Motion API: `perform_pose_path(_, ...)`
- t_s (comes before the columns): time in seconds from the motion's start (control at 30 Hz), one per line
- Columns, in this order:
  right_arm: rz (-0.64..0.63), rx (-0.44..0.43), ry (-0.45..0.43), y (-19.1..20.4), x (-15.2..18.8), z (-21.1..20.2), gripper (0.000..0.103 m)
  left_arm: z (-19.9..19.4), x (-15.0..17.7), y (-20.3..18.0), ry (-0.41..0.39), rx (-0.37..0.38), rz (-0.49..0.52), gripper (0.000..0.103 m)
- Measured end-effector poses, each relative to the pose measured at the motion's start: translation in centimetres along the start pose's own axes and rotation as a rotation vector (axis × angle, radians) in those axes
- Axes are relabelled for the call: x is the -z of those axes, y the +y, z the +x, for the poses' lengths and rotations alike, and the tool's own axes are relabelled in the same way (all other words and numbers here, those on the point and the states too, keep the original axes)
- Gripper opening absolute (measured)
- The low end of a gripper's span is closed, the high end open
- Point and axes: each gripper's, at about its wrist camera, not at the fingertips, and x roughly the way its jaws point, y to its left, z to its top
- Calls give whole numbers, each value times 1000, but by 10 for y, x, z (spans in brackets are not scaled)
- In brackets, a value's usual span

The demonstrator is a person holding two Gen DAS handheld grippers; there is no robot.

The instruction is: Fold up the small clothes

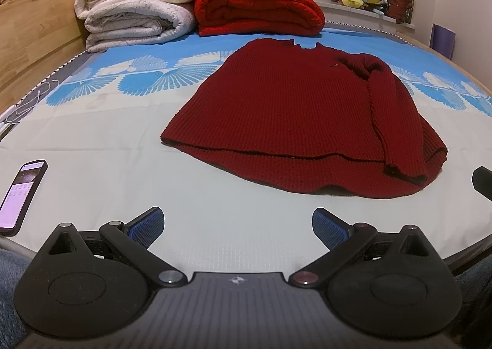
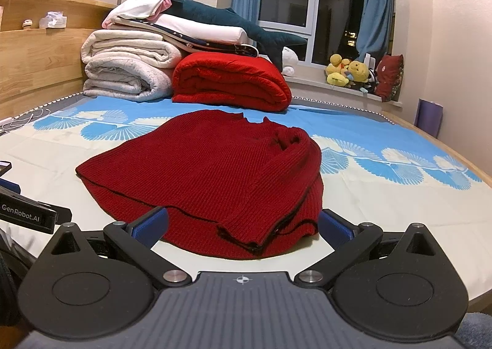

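Dark red knit sweater (image 1: 295, 115) lies mid-bed on sheet (image 1: 107, 139), right sleeve folded in | left gripper (image 1: 238, 226) released, near | right gripper (image 2: 243, 222) released, straddling hem corner

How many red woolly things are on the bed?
2. The dark red knitted sweater lies flat mid-bed, near the open right gripper. The bright red folded blanket sits behind it, beside the white folded blankets.

Sweater (image 1: 295, 109) on bed (image 1: 101, 139), before blankets (image 1: 258, 9)
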Motion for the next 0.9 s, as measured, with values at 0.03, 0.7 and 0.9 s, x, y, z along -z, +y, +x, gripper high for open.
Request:
perform_pose_path(0.03, 0, 0, 0, 0, 0, 0, 102, 0, 0, 0, 0, -1, 1, 103)
perform_pose_path(0.7, -9, -6, -4, 2, 0, -1, 102, 0, 1, -1, -6, -2, 7, 103)
perform_pose_path(0.9, -9, -6, -3, 2, 0, -1, 102, 1, 1, -1, -7, -2, 9, 103)
